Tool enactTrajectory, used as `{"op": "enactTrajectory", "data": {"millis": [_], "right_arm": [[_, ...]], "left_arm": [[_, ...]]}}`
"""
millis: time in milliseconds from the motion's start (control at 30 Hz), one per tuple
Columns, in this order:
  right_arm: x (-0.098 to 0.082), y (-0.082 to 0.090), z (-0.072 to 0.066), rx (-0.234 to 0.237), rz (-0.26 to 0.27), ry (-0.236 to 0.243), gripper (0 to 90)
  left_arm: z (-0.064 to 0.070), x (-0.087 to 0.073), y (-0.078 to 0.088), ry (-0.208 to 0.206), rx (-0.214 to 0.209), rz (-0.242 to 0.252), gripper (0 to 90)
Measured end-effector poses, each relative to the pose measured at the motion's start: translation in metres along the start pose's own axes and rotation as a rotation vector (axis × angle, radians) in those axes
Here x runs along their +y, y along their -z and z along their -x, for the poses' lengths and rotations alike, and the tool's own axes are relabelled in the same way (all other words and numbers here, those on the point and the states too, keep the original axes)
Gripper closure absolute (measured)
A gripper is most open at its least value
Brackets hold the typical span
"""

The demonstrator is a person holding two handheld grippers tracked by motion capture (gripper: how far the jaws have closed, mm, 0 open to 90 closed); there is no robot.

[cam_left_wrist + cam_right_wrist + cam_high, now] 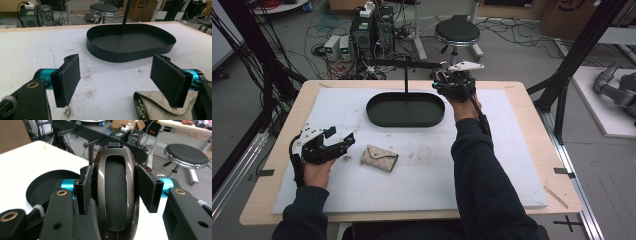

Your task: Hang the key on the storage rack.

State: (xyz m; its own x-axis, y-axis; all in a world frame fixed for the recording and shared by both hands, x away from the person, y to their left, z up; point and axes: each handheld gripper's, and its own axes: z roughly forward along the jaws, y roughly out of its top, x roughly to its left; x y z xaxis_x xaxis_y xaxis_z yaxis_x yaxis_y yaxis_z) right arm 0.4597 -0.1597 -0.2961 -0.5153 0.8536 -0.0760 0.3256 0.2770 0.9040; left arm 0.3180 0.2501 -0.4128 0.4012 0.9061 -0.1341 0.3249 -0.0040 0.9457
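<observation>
**Item: headphone earcup, held over stand — slip risk**

Right gripper [116, 192]: jaws half-closed, clamping a glossy brown earcup [115, 190] above the black tray [405, 110]. Smooth shell could have slid free. Left gripper [117, 77]: jaws wide, empty, beside the beige wallet [379, 158].

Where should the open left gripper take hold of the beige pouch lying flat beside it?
Grip the pouch across its narrow width near the closest edge, coming down from above with the left gripper. It lies flat, so a level approach would probably only push it along the mat.
</observation>
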Motion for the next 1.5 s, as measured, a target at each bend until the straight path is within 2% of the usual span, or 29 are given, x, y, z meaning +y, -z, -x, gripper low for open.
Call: {"op": "enactTrajectory", "data": {"millis": [67, 133, 467, 633, 767, 900, 967, 1133, 1200, 1333, 1433, 1500], "right_arm": [[0.004, 0.0, 0.004, -0.002, -0.003, -0.013, 49.8], [0.008, -0.001, 0.006, 0.001, 0.008, -0.005, 49.8], [0.031, -0.009, 0.008, -0.017, -0.013, 0.006, 49.8], [0.036, -0.015, 0.009, -0.056, -0.034, 0.021, 49.8], [0.033, -0.022, 0.018, -0.091, -0.065, -0.005, 49.7], [0.025, -0.023, 0.02, -0.125, -0.116, 0.021, 49.7], [0.02, -0.022, 0.021, -0.136, -0.133, 0.019, 49.7], [0.002, -0.025, 0.021, -0.154, -0.206, 0.061, 49.7], [-0.001, -0.028, 0.02, -0.159, -0.236, 0.094, 49.6], [-0.006, -0.035, 0.017, -0.138, -0.266, 0.074, 49.3], [-0.009, -0.036, 0.02, -0.089, -0.261, 0.033, 48.4], [-0.008, -0.035, 0.021, -0.066, -0.263, 0.037, 47.0]], "left_arm": [[0.0, 0.0, 0.0, 0.001, 0.001, 0.0, 23.8], [0.0, 0.0, -0.001, 0.001, -0.001, 0.0, 23.8], [0.0, 0.0, -0.001, 0.002, -0.003, 0.0, 23.8], [-0.001, 0.0, 0.0, 0.001, -0.004, 0.001, 23.8], [-0.001, 0.0, 0.0, 0.001, -0.005, 0.001, 23.8], [-0.002, 0.0, 0.0, 0.002, -0.004, 0.002, 23.9], [-0.002, 0.0, 0.001, 0.005, -0.003, 0.004, 23.8], [-0.002, 0.0, 0.001, 0.006, -0.003, 0.006, 23.8], [-0.002, 0.0, 0.001, 0.005, -0.003, 0.007, 23.8], [-0.002, 0.0, 0.002, 0.007, -0.005, 0.015, 23.8], [-0.003, 0.0, 0.002, 0.009, -0.003, 0.021, 23.8], [-0.003, 0.0, 0.002, 0.01, 0.0, 0.019, 23.8]]}}
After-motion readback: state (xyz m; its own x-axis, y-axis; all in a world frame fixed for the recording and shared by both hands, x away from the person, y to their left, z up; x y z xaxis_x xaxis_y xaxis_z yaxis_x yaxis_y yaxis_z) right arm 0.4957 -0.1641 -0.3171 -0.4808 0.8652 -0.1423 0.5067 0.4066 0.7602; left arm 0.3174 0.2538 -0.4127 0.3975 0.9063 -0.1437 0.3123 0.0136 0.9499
